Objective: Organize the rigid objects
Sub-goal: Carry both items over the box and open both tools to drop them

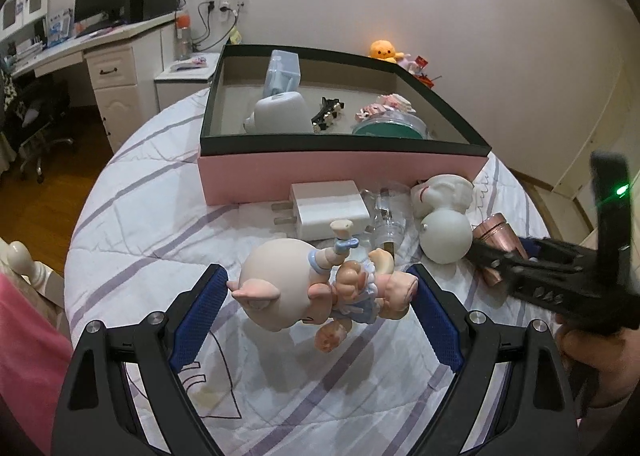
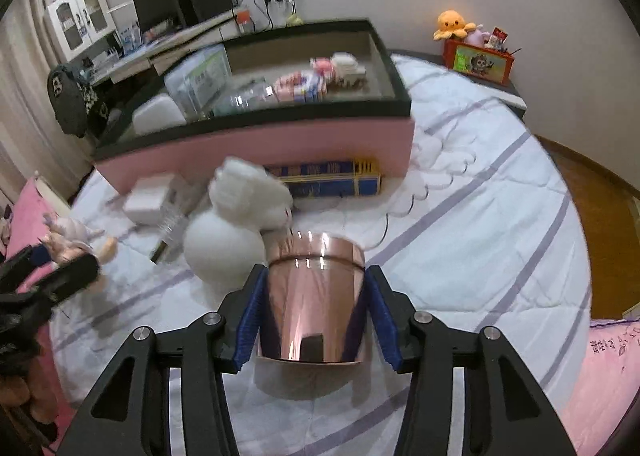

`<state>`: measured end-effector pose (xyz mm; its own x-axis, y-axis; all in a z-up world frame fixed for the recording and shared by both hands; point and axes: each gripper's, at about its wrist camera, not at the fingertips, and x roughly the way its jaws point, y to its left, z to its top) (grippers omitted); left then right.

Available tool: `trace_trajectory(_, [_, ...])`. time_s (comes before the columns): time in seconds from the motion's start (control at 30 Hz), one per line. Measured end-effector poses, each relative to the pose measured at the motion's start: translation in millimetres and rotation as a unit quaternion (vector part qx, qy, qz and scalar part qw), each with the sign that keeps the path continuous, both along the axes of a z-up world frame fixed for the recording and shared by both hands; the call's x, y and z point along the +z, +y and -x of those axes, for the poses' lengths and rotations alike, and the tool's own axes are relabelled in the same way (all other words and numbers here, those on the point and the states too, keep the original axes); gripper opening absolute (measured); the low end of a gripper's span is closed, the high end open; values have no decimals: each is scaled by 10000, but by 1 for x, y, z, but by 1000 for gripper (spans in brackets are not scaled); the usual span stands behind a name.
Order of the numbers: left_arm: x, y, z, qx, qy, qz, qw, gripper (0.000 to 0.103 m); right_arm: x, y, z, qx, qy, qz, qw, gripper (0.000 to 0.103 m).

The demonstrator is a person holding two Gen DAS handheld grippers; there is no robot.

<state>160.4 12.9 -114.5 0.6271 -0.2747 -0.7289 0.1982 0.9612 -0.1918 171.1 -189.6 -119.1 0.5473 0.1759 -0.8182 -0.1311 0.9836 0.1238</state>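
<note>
**A:** What have you got in each hand?

**B:** My left gripper (image 1: 322, 288) is clamped wide on a glossy pink pig figurine in a pale blue dress (image 1: 320, 288): one blue pad presses its ear, the other its feet, and it hangs sideways above the white quilt with lilac stripes (image 1: 132, 223). My right gripper (image 2: 312, 312) is closed on a shiny rose-gold metal cup (image 2: 314, 308), with a pad flat against each side.

**A:** And where does it all go?

**B:** The pink cardboard box with a dark green rim (image 1: 340, 175) sits on the quilt just beyond both grippers. Inside it I see a white rounded gadget (image 1: 280, 111), a black hair clip (image 1: 326, 113) and a teal-lidded round tin (image 1: 386, 127).

**A:** Anything loose outside?

**B:** A white square plug charger (image 1: 330, 207) lies against the box's front wall, a clear plastic bottle (image 1: 386, 215) beside it, then a white round-bodied figurine (image 1: 442, 223) lying on its side. From the right wrist view, a blue and yellow flat carton (image 2: 332, 175) rests along the box's front.
</note>
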Motion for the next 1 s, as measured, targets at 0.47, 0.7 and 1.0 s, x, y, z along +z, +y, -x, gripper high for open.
trace_trajectory(0.47, [24,0,-7,-43,-332,-23,9994,91,54,-9,8,112,-614,-385,9973,47])
trace_trajectory(0.7, [61,1,-40,10,-824,-74,9966,91,95,-3,-27,290,-1117,-337,9927,47])
trace_trajectory(1.0, [85,-10,-106,71,-1107,-57,9938,91,111,9,-100,420,-1274,-362,9903,47])
